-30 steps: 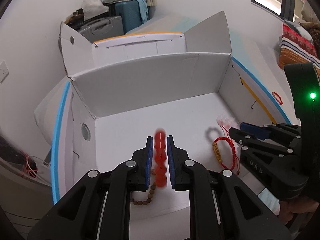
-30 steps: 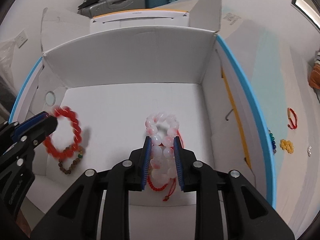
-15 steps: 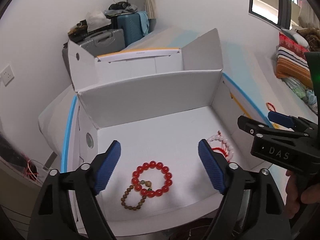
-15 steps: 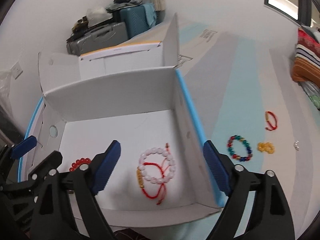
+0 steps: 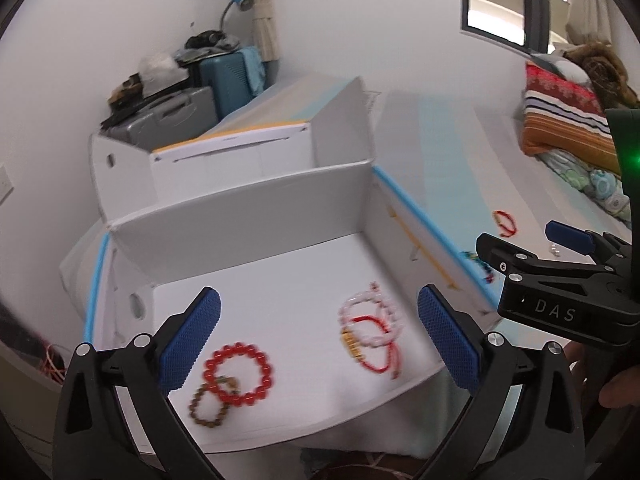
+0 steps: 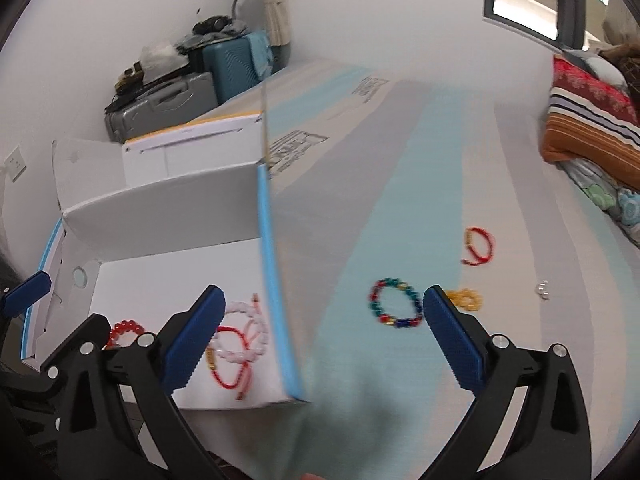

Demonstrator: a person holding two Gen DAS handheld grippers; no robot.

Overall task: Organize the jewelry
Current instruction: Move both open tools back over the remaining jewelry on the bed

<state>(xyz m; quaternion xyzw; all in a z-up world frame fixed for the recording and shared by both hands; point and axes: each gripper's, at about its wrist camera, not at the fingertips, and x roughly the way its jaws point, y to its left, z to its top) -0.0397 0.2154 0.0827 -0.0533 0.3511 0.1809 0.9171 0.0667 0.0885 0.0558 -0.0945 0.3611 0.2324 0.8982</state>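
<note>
An open white box (image 5: 248,200) holds a red bead bracelet (image 5: 266,364) overlapping a brown wooden one (image 5: 200,412). To their right, a pale pink bead bracelet (image 5: 352,304) lies over a red cord bracelet (image 5: 376,366). My left gripper (image 5: 318,292) hovers above the box, jaws opening wide, nothing between them. My right gripper (image 6: 324,290), also opening and empty, straddles the box's blue-edged right wall (image 6: 272,280). On the bedcover outside lie a multicoloured bead bracelet (image 6: 378,312), a yellow one (image 6: 466,298), a red cord (image 6: 486,242) and a small clear piece (image 6: 542,289).
Suitcases (image 5: 176,116) with clutter on top stand against the far wall, beside a blue lamp (image 5: 240,0). A striped pillow (image 5: 560,120) lies at the far right. A second white box (image 5: 224,156) sits behind the first. A person's hand (image 5: 616,388) holds the right gripper.
Both grippers let go of their bracelets, which now lie in the box, and opened wide. Both drew back and up; the right one swung right over the box wall.
</note>
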